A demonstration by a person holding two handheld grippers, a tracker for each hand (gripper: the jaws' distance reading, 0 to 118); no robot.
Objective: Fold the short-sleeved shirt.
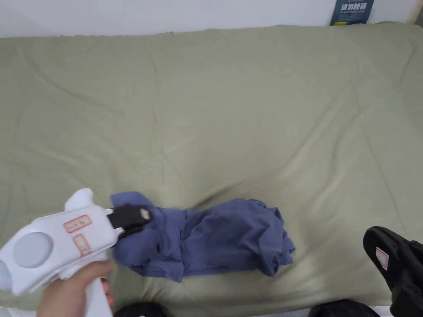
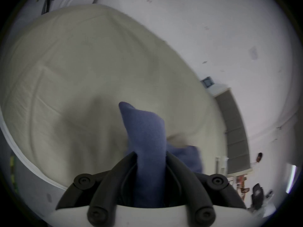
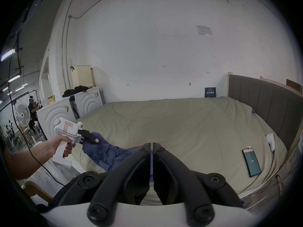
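A blue short-sleeved shirt (image 1: 223, 241) lies crumpled in a long bunch near the front edge of the green bed sheet (image 1: 231, 124). My left gripper (image 1: 138, 217), white with black jaws, is shut on the shirt's left end and lifts it slightly. In the left gripper view a fold of blue cloth (image 2: 146, 132) stands up between the closed jaws of the left gripper (image 2: 150, 154). My right gripper (image 3: 151, 144) hovers to the right of the shirt (image 3: 106, 152), jaws shut with nothing held. Its black body (image 1: 378, 251) shows at the lower right of the head view.
A phone (image 3: 251, 162) and a small white object (image 3: 271, 141) lie on the bed near the grey headboard (image 3: 262, 99). White appliances (image 3: 88, 101) stand beyond the bed's left side. A blue sign (image 1: 351, 11) leans on the wall. A person (image 3: 32, 109) stands far off.
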